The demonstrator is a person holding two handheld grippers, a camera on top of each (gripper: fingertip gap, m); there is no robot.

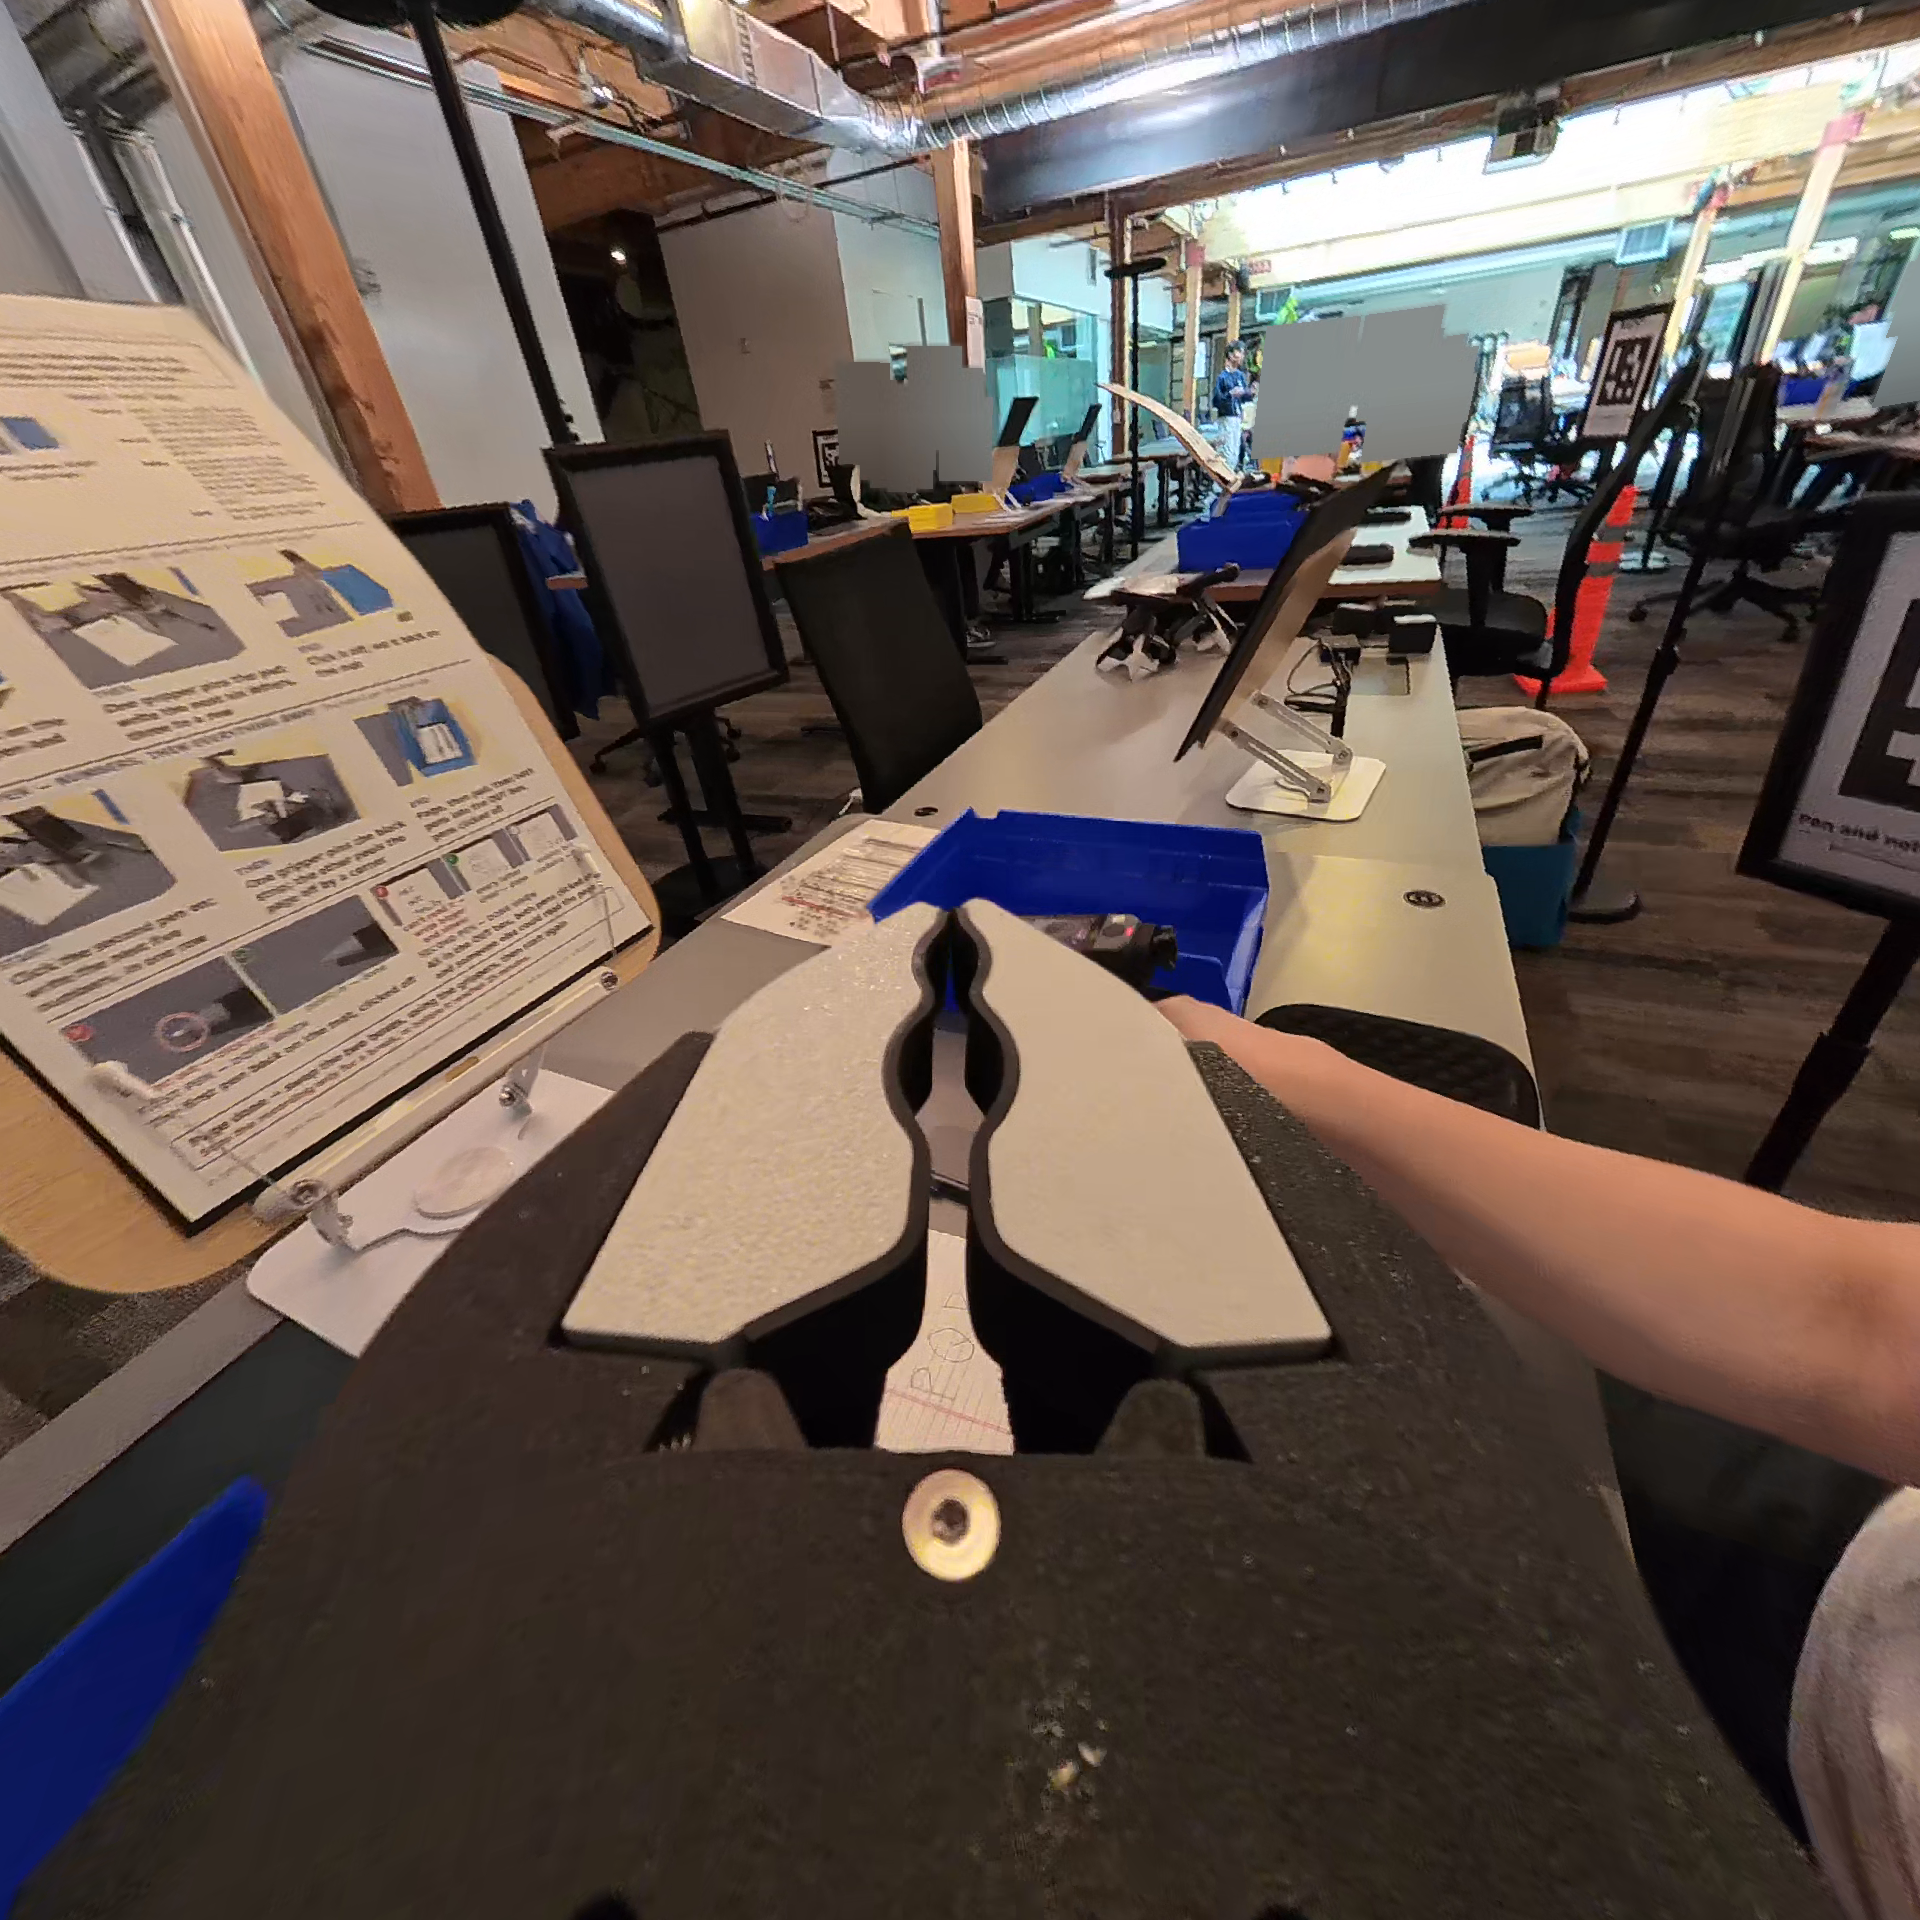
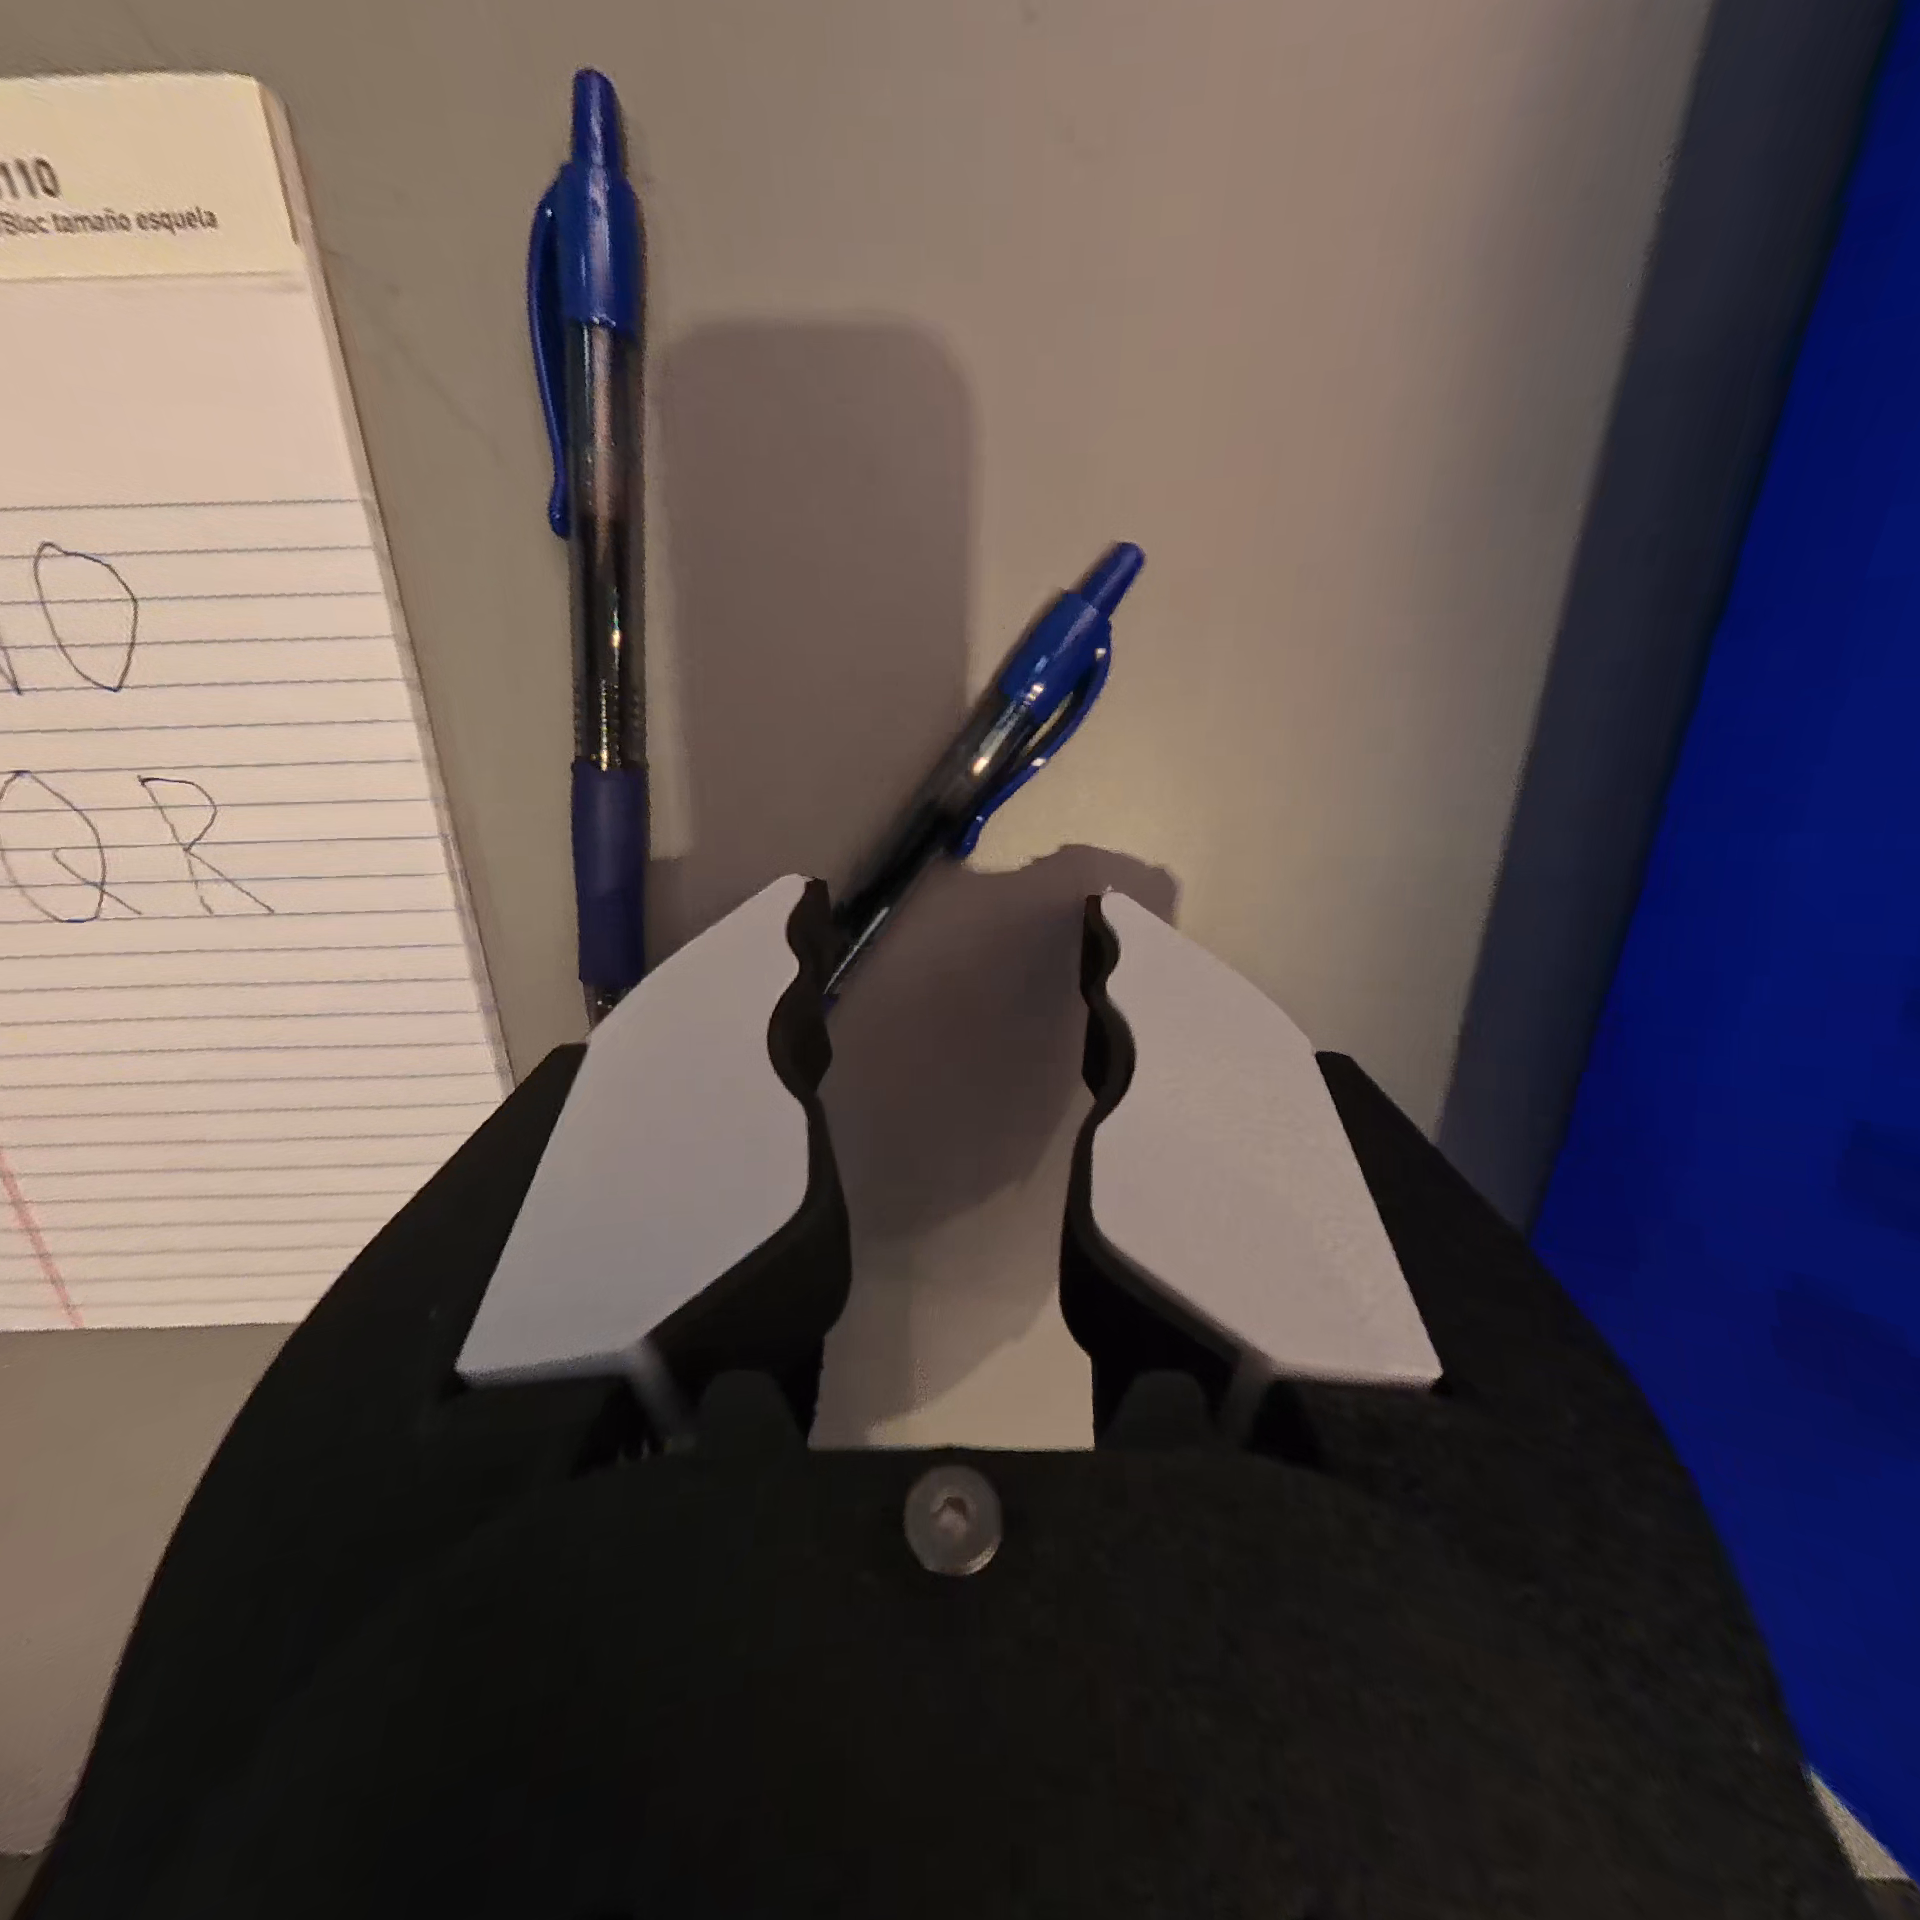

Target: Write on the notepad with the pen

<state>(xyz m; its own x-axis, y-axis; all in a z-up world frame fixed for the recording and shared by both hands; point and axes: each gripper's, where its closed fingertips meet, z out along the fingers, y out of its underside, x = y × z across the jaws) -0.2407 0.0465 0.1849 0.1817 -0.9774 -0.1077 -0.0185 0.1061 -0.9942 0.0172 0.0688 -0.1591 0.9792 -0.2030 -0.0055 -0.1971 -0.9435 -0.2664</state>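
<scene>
In the right wrist view, a white lined notepad (image 2: 208, 1039) with handwritten letters lies at the left on the grey table. A blue pen (image 2: 608, 520) lies just beside its right edge. A second blue pen (image 2: 997, 748) slants up to the right, its lower end hidden behind my left fingertip (image 2: 790, 914). I cannot tell whether they touch. My right gripper (image 2: 951, 899) is open and empty, close above the table. My left gripper (image 1: 954, 920) is shut and empty, held above the table. A strip of the notepad (image 1: 940, 1382) shows through the gap between its fingers.
A blue bin (image 1: 1143, 862) stands ahead on the table and fills the right edge of the right wrist view (image 2: 1766, 935). A person's forearm (image 1: 1558, 1226) reaches in from the right. An instruction board (image 1: 260, 779) stands at the left. A tablet on a stand (image 1: 1288, 644) is farther along. The tips of one gripper are about 45 cm away from the tips of the other. The blue pen (image 2: 608, 520) lies around 7 cm away from my right fingertips.
</scene>
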